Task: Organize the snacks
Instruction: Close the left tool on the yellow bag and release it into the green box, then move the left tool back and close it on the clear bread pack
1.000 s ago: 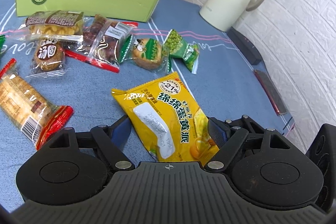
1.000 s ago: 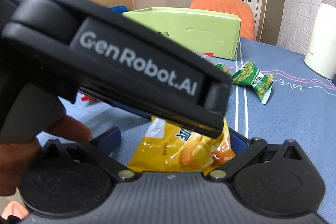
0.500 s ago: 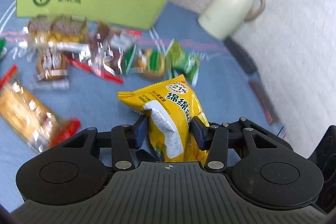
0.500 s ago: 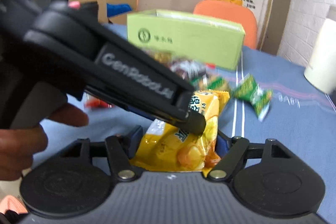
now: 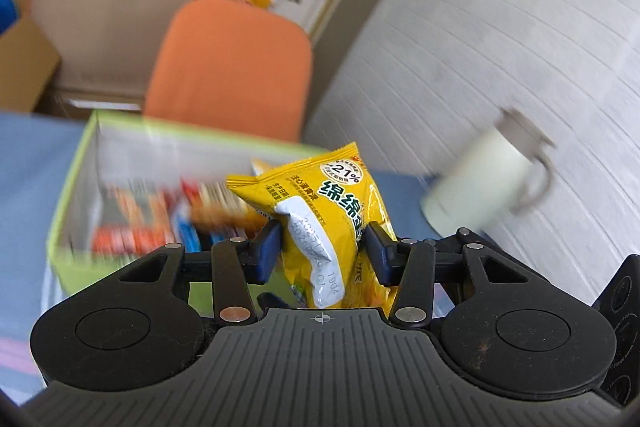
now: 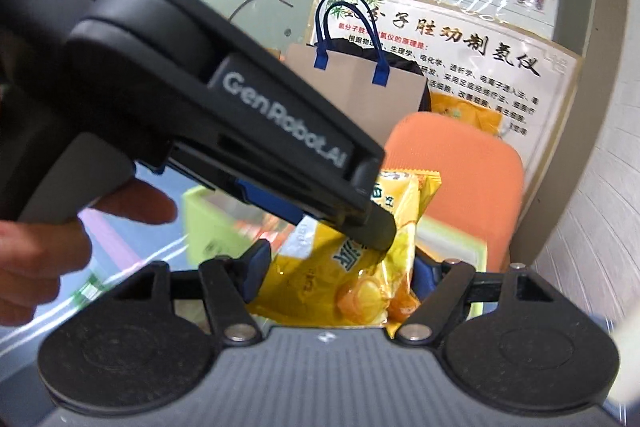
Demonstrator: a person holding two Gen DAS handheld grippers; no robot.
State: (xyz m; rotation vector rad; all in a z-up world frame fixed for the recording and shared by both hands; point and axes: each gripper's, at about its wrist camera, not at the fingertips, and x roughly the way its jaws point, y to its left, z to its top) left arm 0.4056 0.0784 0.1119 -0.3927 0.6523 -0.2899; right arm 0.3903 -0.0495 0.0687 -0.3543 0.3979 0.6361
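My left gripper (image 5: 323, 251) is shut on a yellow snack packet (image 5: 320, 211) and holds it in the air, just in front of the open green box (image 5: 64, 211). The box has several snack packs (image 5: 136, 223) inside. In the right wrist view the same yellow packet (image 6: 344, 267) sits between the fingers of my right gripper (image 6: 340, 271), with the left gripper's body (image 6: 256, 131) pressing on it from above. Whether the right fingers grip the packet is not clear.
A cream thermos jug (image 5: 488, 187) stands on the blue table (image 5: 24, 163) at the right, near the white brick wall. An orange chair (image 5: 228, 67) and a paper bag (image 5: 112, 3) stand behind the box.
My left gripper shut on the yellow packet, lifted it off the table and carried it toward the green box. The right gripper followed along with it.
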